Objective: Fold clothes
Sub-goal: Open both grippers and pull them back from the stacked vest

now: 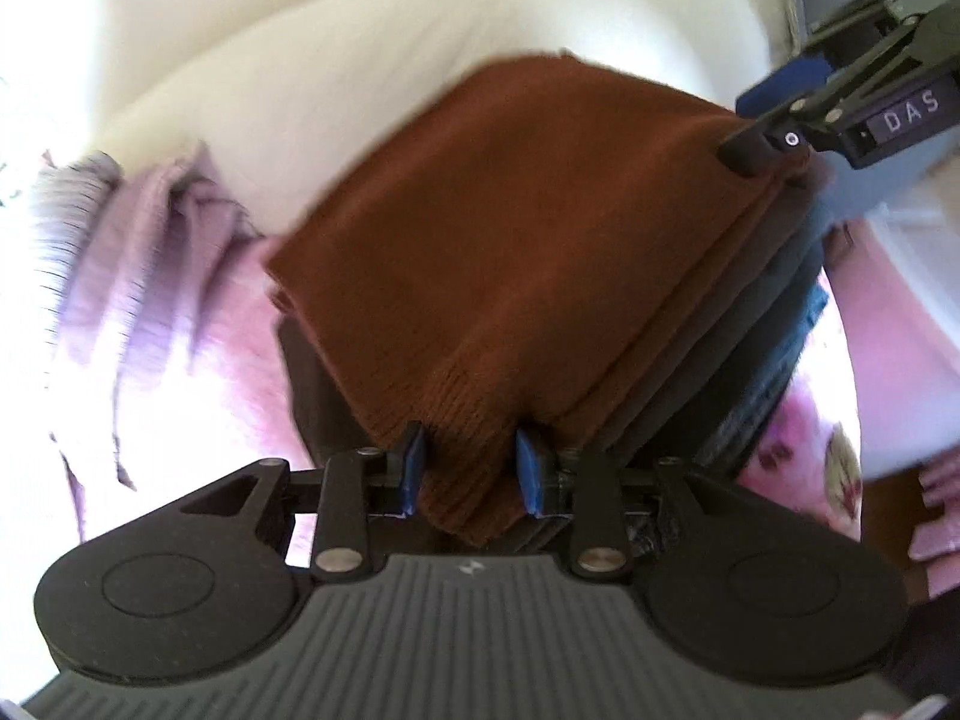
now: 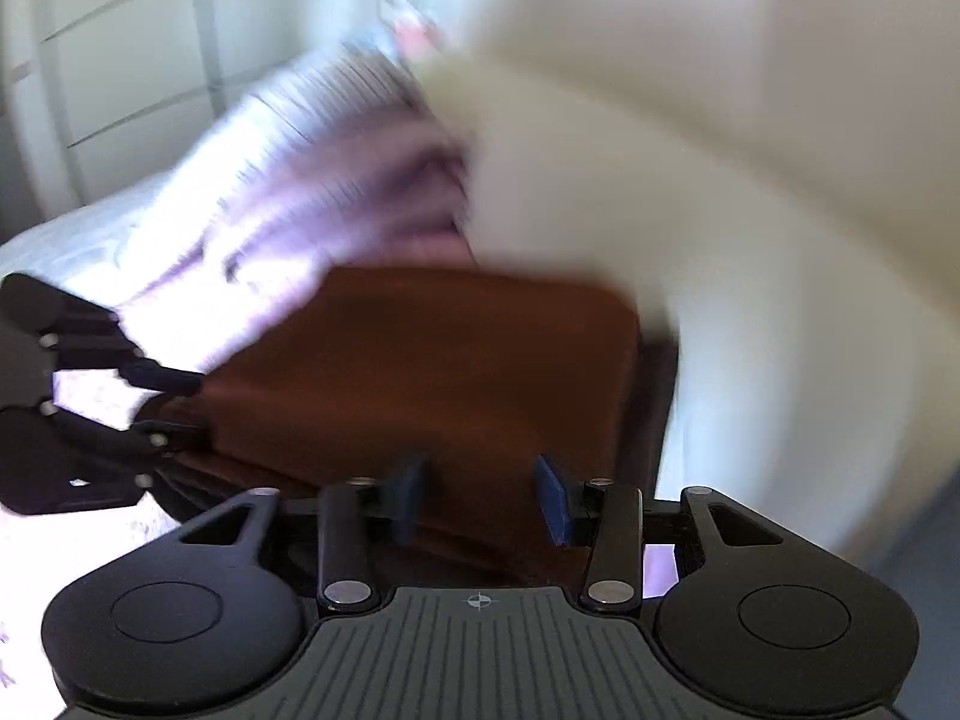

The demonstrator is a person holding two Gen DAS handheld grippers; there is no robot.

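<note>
Brown sweater (image 1: 528, 252): folded, topping a stack of dark folded garments (image 1: 774, 324), in front of a cream cushion (image 1: 372, 42).
Left gripper (image 1: 471, 468): blue pads clamped on the sweater's near ribbed edge.
Right gripper (image 2: 480, 495): pads pinching the sweater's right edge.
Lilac garment (image 1: 150, 228): crumpled, left of the stack.

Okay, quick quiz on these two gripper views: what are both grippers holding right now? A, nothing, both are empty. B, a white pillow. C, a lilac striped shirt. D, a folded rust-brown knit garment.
D: the left gripper and the right gripper each have their blue pads closed on an edge of the folded rust-brown knit garment, while the lilac striped shirt lies loose beside it.
</note>
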